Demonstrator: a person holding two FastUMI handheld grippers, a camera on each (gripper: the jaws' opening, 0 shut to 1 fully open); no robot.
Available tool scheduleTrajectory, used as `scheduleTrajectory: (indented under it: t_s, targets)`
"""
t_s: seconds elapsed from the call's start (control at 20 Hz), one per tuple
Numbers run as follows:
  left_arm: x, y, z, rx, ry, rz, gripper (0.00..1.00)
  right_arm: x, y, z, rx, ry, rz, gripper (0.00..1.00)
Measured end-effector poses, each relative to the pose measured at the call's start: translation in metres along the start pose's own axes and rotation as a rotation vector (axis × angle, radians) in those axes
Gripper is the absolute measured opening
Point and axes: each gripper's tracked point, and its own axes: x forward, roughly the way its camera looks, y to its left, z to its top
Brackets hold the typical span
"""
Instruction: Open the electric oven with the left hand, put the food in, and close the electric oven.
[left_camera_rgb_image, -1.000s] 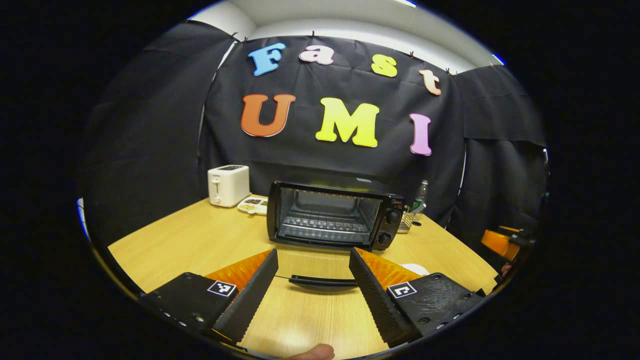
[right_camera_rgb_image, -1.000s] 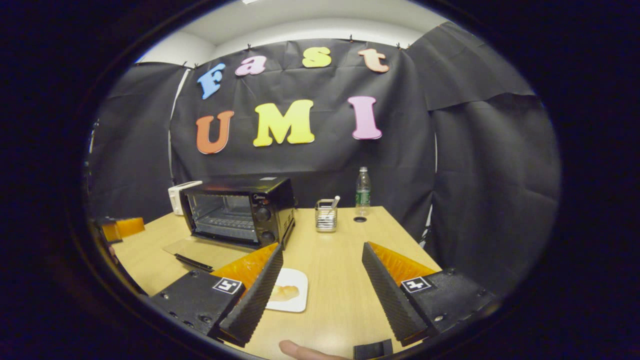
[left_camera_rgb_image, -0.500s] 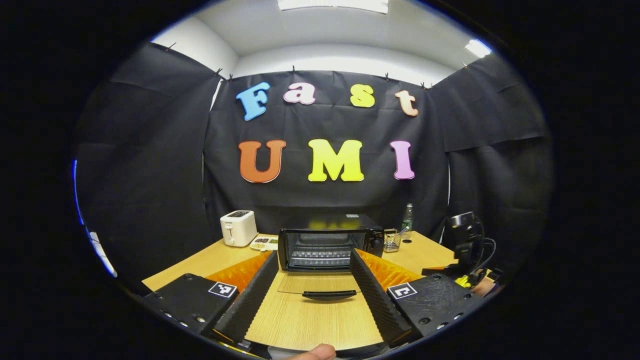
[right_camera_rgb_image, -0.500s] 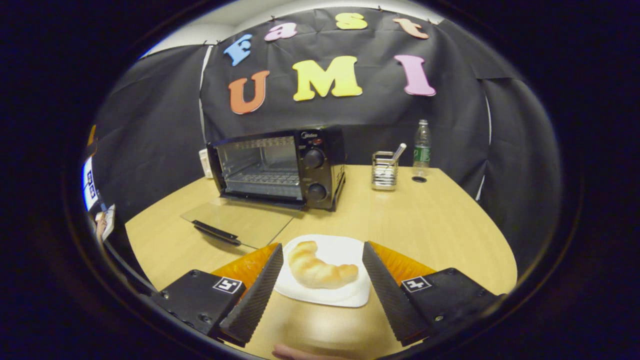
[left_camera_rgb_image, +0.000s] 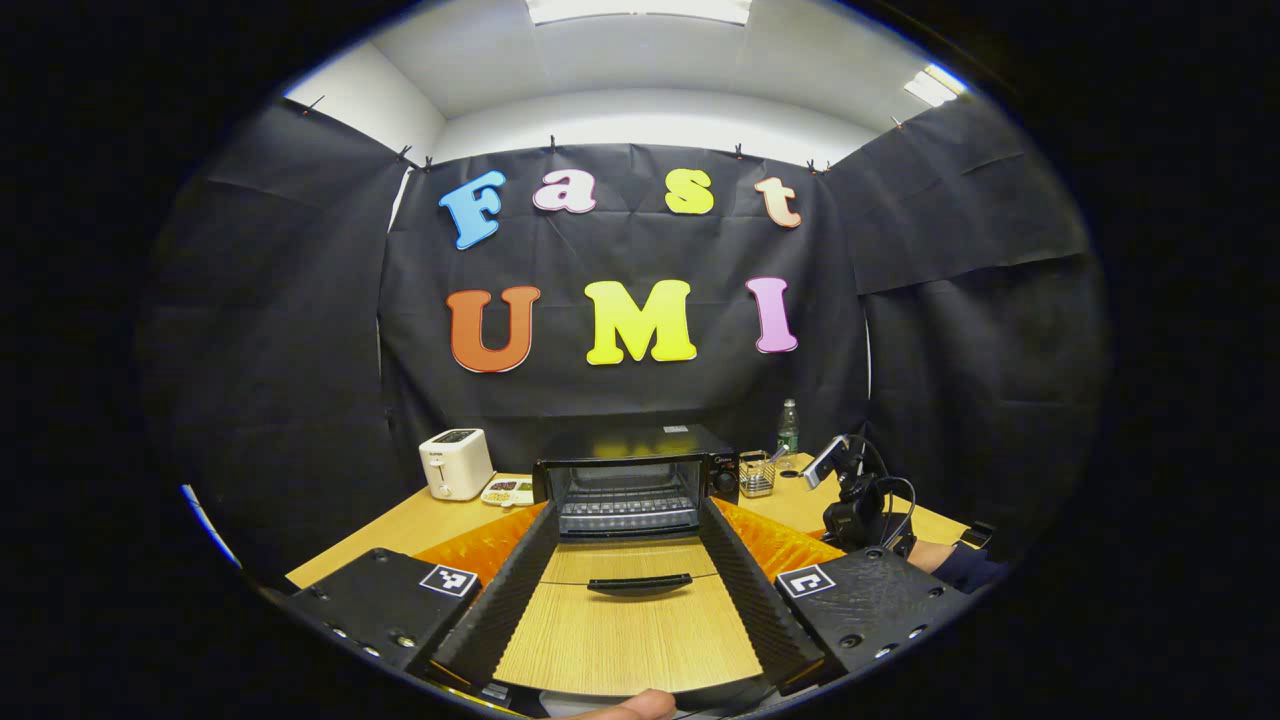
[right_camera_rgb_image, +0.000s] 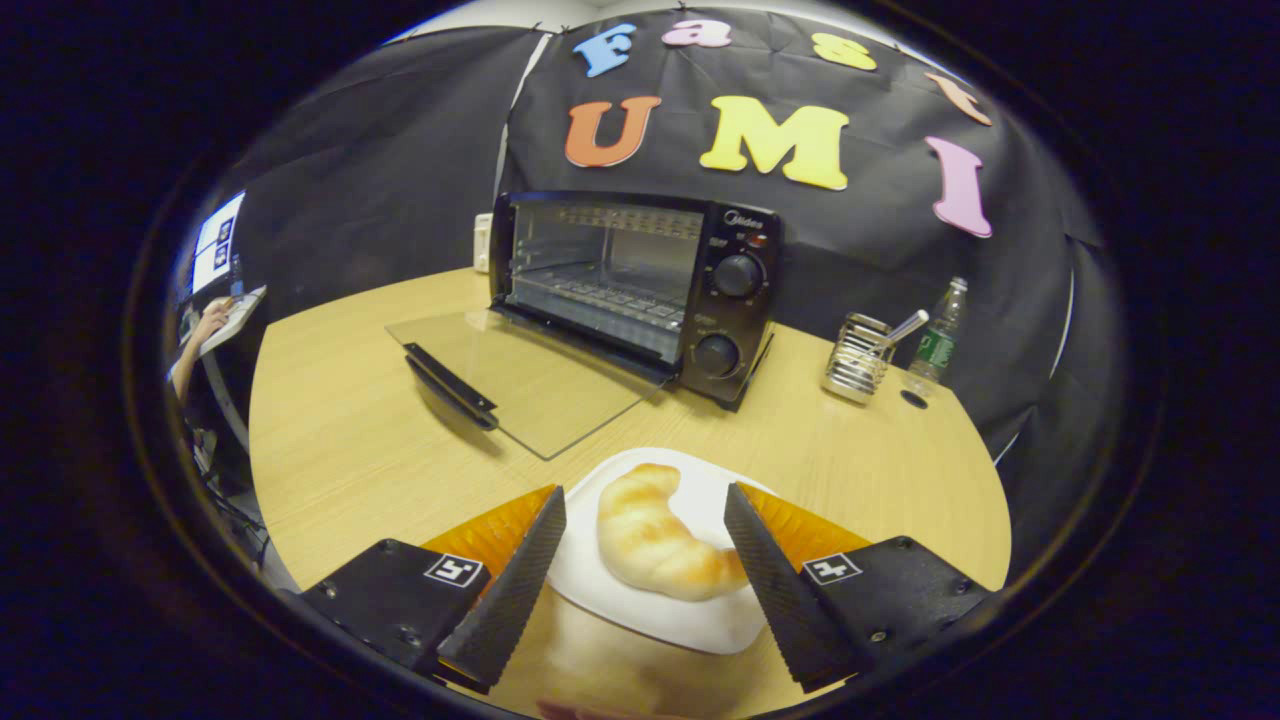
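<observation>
The black electric oven (left_camera_rgb_image: 635, 485) stands on the wooden table with its glass door (right_camera_rgb_image: 520, 370) folded down flat, its handle (left_camera_rgb_image: 640, 583) toward me. My left gripper (left_camera_rgb_image: 628, 508) is open, held back from the door with nothing between its fingers. A croissant (right_camera_rgb_image: 655, 535) lies on a white plate (right_camera_rgb_image: 690, 620) in front of the oven's knob side. My right gripper (right_camera_rgb_image: 645, 492) is open, one finger on each side of the croissant, neither pressing on it. The right gripper (left_camera_rgb_image: 855, 500) also shows from behind at the table's right, with a sleeve (left_camera_rgb_image: 960, 565).
A white toaster (left_camera_rgb_image: 455, 463) and a snack tray (left_camera_rgb_image: 508, 489) sit left of the oven. A wire holder (right_camera_rgb_image: 860, 358) and a water bottle (right_camera_rgb_image: 935, 335) stand to its right. A person's hand (right_camera_rgb_image: 205, 325) is beyond the table's far left edge.
My left gripper has drawn back from the open door and risen. My right gripper has swung from the table's right side to over the plate, closing in on the croissant.
</observation>
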Motion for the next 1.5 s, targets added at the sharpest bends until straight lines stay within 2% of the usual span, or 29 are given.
scheduleTrajectory:
  t_s: [0.1,0.2,0.3,0.45,0.6,0.8,0.9,1.0,1.1,1.25,1.5]
  targets:
    - [0.005,0.000,-0.003,-0.005,0.008,-0.001,0.93,0.008,-0.001,-0.006,0.049,0.038,-0.006,1.00]
    - [0.008,-0.004,-0.007,-0.006,0.018,-0.011,0.93,0.011,-0.006,-0.007,0.089,0.056,-0.027,0.92]
    - [0.011,-0.006,-0.011,0.004,0.022,-0.023,0.93,0.015,-0.005,-0.008,0.100,0.076,-0.018,0.77]
    - [0.014,-0.007,-0.017,0.021,0.031,-0.033,0.93,0.013,-0.003,-0.007,0.127,0.102,-0.001,0.67]
    - [0.013,-0.004,-0.019,0.019,0.030,-0.031,0.93,0.006,0.007,-0.002,0.192,0.141,0.052,0.56]
    - [0.015,0.006,-0.024,-0.003,0.032,-0.028,0.93,0.010,0.013,-0.006,0.192,0.200,0.071,0.53]
    - [0.016,0.012,-0.029,-0.008,0.039,-0.020,0.93,0.012,0.012,-0.003,0.218,0.205,0.068,0.44]
    - [0.014,0.014,-0.030,-0.014,0.040,-0.020,0.93,0.012,0.012,0.001,0.255,0.197,0.068,0.36]
    - [0.010,0.017,-0.029,-0.019,0.036,-0.022,0.93,0.007,0.012,0.005,0.298,0.175,0.071,0.33]
    - [0.006,0.023,-0.026,-0.020,0.024,-0.015,0.93,-0.003,0.008,0.019,0.349,0.123,0.053,0.32]
    - [-0.006,0.037,-0.017,-0.020,-0.018,-0.004,0.93,-0.020,0.019,0.068,0.459,-0.012,0.060,0.32]
